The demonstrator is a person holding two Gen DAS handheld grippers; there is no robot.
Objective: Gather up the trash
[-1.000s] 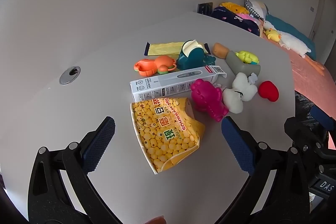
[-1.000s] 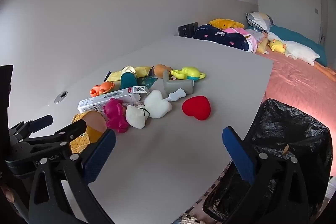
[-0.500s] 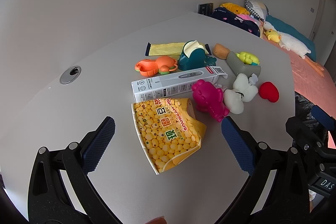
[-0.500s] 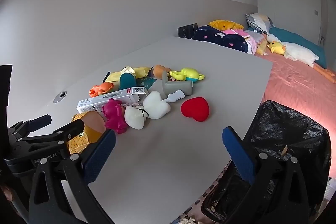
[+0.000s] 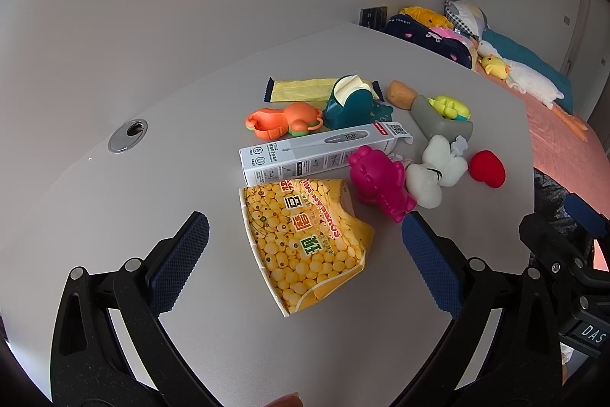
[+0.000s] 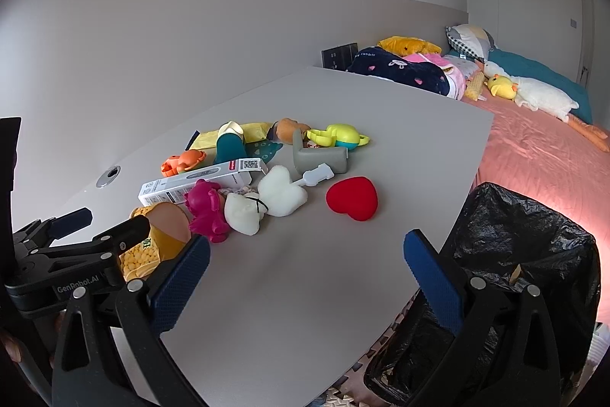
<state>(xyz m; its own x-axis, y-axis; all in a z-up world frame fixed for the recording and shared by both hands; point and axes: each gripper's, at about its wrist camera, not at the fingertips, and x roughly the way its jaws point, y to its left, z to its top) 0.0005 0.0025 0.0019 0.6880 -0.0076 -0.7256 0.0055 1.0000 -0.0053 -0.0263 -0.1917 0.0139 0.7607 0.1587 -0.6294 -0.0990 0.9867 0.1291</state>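
Grey table point(image 5: 114, 216), yellow snack bag point(image 5: 305, 239) flat

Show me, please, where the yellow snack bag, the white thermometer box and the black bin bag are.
yellow snack bag point(image 5: 305, 246): left wrist view, printed front.
white thermometer box point(image 5: 320, 151): left wrist view, long top face.
black bin bag point(image 6: 514, 239): right wrist view, crumpled side.

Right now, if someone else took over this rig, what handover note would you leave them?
Left gripper: open, empty, above the yellow snack bag.
Right gripper: open, empty, above bare table near the black bin bag at the table's edge.
Trash on the table: snack bag, white thermometer box, yellow wrapper, all among toys.
Done: nothing grasped; the bin's contents can't be seen.
Left: pick up each trash piece, drop it in the bin bag, leave the toys.
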